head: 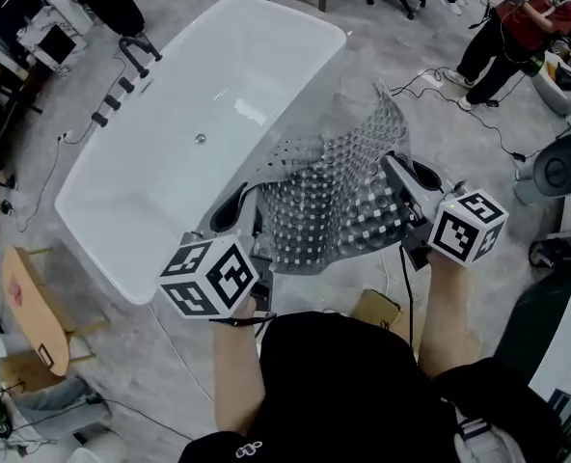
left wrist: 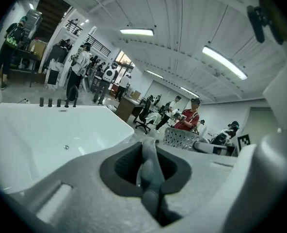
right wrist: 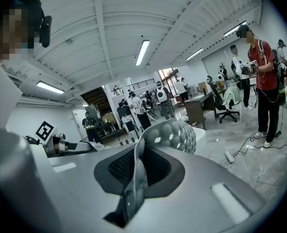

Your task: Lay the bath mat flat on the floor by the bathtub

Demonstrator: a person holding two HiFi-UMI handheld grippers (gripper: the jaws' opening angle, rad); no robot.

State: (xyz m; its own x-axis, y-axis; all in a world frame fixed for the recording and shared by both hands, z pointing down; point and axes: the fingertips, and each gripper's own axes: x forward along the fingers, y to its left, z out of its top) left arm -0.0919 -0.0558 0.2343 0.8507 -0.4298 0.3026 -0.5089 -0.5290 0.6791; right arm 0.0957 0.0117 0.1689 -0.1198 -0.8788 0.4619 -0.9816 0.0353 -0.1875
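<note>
The left gripper [left wrist: 148, 176] was clamped shut on one edge of the grey, bubble-textured bath mat [head: 339, 196], and the right gripper [right wrist: 133, 178] was clamped on the opposite edge. The mat hung stretched between them in the air beside the white bathtub [head: 93, 225], above the floor [head: 478, 162], with its far corner curling upward.

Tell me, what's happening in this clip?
A person holds a gripper in each hand. The left gripper and the right gripper are each shut on an edge of the grey, bubbly bath mat. The mat is up in the air between them, curled and sagging, close to the side of the white bathtub. It has not yet been laid flat on the floor.
</note>
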